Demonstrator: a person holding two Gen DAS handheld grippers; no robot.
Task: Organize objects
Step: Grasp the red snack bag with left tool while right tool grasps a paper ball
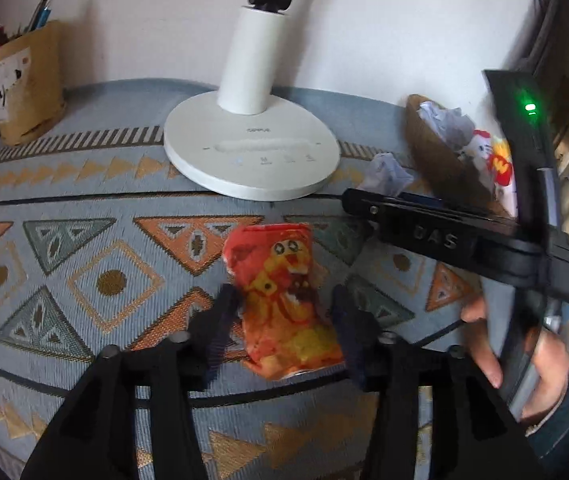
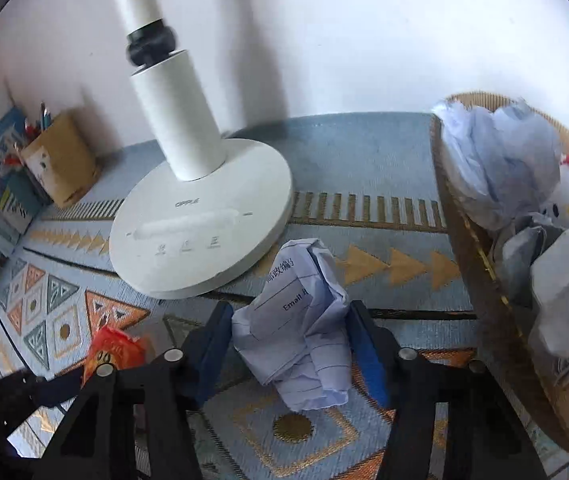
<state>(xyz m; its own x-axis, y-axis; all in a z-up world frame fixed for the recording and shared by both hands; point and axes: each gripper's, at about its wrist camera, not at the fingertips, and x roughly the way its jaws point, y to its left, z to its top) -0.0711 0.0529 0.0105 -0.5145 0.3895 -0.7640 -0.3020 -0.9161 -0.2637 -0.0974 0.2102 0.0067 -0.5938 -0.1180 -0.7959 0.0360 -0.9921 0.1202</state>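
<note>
Crumpled white paper [image 2: 304,320] sits between the right gripper [image 2: 290,344] fingers, both blue pads pressed against its sides: a grip. Its target, the brown basket [image 2: 480,280], lies at the frame's right edge, already holding paper and a plush toy. Lower centre in the left view, the left gripper [image 1: 284,320] brackets an orange snack packet [image 1: 284,300], long axis upright in frame; contact unclear. Patterned tablecloth [image 1: 84,280], lamp base [image 1: 252,152], white wall beyond.

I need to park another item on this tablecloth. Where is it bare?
Bare cloth lies between the brown pen holder and the lamp base, and behind that base toward the basket. Crowded: the front, with snack packet, crumpled paper and both grippers.
</note>
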